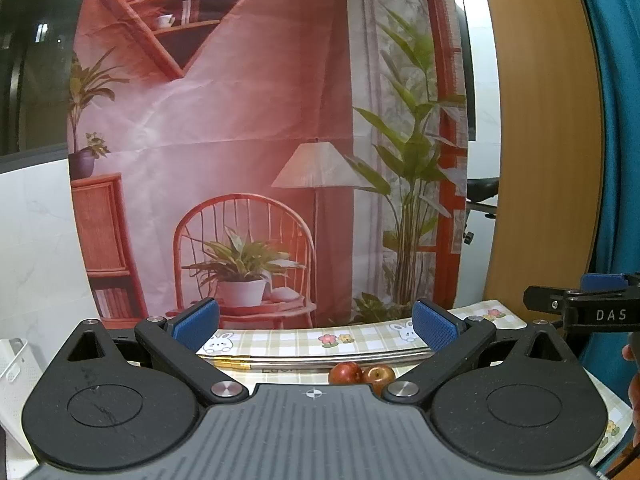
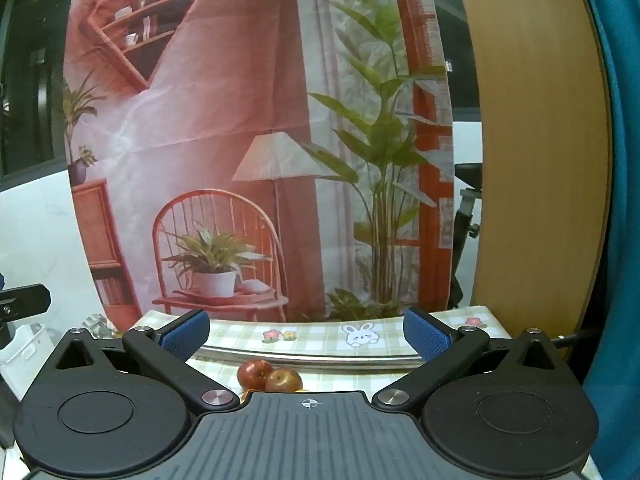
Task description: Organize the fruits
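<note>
While both tools sit low in their frames, each shows its jaws spread wide with nothing between the blue pads.

Left tool point(image 1: 316, 326): black linkage arms, blue ribbed pads at lower centre of the left wrist view, empty gap. Just below that gap, at the bottom centre, two small red apples point(image 1: 362, 373) lie touching side by side, partly cut off by the tool's grey ribbed body. Behind them a curved silver metal rail point(image 1: 320, 361) with a gold-coloured section at its left end crosses the frame. All rest on the bench under a green-and-cream checked cloth printed with rabbits and flowers point(image 1: 288, 340). At the right edge, the other tool's black arm pokes in, level with the pads.

Right tool point(image 2: 306, 336): same build, pads apart, holding nothing. The apples point(image 2: 269, 376) sit left of centre under the gap, touching; a sliver of something orange-yellow shows just below them, too hidden to identify. A white slotted plastic basket point(image 1: 14, 360) stands at the lower left edge of the left view.

Beyond the bench hangs a printed fabric backdrop of a pink room with chair, lamp and potted plants point(image 2: 240, 140), filling mid-frame. A tan wooden panel point(image 2: 536, 140) stands at the right, with teal cloth point(image 2: 624, 160) past it.
</note>
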Motion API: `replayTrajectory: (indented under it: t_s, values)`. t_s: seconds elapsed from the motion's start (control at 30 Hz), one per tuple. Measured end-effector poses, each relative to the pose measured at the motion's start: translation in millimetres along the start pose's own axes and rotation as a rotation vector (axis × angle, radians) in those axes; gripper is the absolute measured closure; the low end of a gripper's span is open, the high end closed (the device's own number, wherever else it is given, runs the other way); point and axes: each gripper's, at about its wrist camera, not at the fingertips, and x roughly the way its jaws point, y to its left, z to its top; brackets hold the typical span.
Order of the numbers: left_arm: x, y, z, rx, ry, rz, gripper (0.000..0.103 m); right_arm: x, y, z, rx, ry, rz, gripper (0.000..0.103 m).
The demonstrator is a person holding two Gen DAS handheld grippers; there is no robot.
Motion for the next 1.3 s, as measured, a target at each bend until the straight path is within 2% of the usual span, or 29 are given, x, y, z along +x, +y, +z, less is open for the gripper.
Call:
replayTrajectory:
  t_s: [1.1, 1.3]
  values:
    - [-1, 1, 0, -0.001, 0.003, -0.006, 0.0, 0, -6, 2, -0.006, -0.009, -0.004, 0.0]
    - [-1, 1, 0, 0.0, 0.002, -0.007, 0.0, -7, -7, 15, -0.005, -0.011, -0.009, 0.0]
